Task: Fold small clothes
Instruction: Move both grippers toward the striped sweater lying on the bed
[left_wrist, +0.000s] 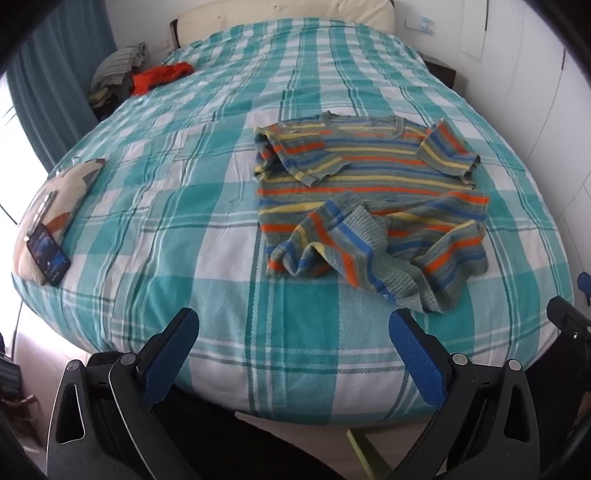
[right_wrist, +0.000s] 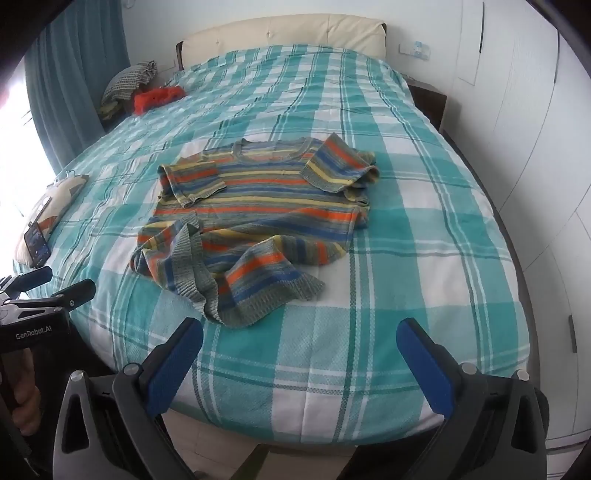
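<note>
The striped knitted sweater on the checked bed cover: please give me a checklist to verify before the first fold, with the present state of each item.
1. Left gripper open with nothing between its fingers: ok.
2. Right gripper open with nothing between its fingers: ok.
3. Striped knitted sweater lying flat: not ok; the lower hem is bunched and turned over.
4. Both short sleeves spread outward: not ok; both are folded in over the body.
5. Teal and white checked bed cover bare around the sweater: ok; the black phone and the orange garment lie far off.
6. Grippers touching the sweater: not ok; both are short of its hem.
</note>
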